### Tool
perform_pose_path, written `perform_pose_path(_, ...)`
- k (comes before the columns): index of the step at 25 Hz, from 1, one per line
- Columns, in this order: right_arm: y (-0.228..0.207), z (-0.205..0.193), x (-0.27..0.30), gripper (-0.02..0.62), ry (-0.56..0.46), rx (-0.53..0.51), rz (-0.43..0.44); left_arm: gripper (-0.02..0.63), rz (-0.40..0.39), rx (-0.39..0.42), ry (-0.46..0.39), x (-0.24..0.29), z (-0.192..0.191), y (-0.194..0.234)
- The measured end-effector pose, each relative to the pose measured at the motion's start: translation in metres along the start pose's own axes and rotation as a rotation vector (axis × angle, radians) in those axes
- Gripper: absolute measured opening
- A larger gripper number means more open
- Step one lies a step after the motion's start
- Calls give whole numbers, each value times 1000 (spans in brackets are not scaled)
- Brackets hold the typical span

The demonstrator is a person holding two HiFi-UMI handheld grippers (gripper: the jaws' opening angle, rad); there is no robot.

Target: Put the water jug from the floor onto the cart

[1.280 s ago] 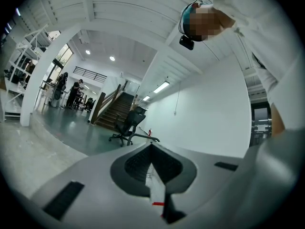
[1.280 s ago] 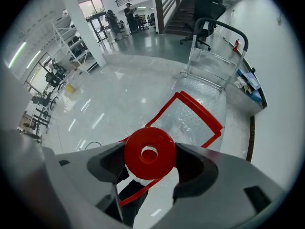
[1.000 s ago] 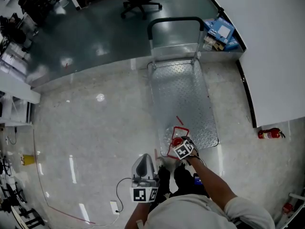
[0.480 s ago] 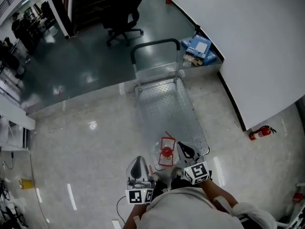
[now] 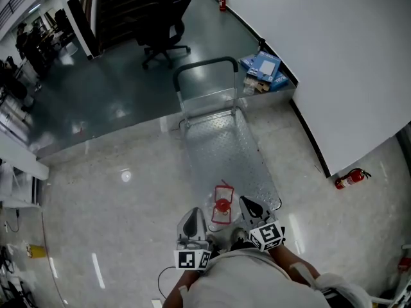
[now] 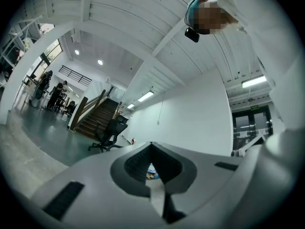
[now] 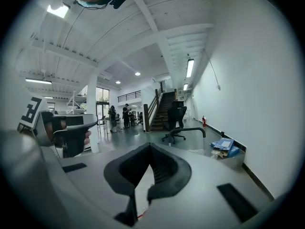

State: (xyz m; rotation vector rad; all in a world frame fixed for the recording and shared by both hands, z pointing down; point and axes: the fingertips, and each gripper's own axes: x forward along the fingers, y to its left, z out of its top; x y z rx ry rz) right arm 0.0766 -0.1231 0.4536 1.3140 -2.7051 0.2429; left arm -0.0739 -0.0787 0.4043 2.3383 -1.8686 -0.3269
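jug (image 5: 221,206), lower centre at cart (image 5: 221,140) end: judged heavy, stiff, sloshing (take by red handle (image 5: 224,188)). left gripper (image 5: 192,221), right gripper (image 5: 248,205): jaws closed, empty.

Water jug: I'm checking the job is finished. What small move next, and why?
Probably nudge the jug farther onto the cart: it seems to stand at the deck's near corner, by the edge; left gripper and right gripper are shut, empty.

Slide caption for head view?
Red-capped water jug at near end of the cart; left gripper and right gripper both shut, empty.
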Motion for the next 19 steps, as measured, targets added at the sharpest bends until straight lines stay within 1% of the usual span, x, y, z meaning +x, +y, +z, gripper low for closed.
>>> perform_pose_path(6, -3, 3, -1, 11, -16, -7, -3, 3, -14, 17, -9, 1, 2, -6)
perform_pose_path(10, -5, 4, 1, 11, -21, -14, -12, 3, -7, 18, -3, 3, 1, -5)
perform_pose_path(19, -2, 4, 5, 11, -15, -23, 8, 3, -5, 21, -8, 4, 3, -3)
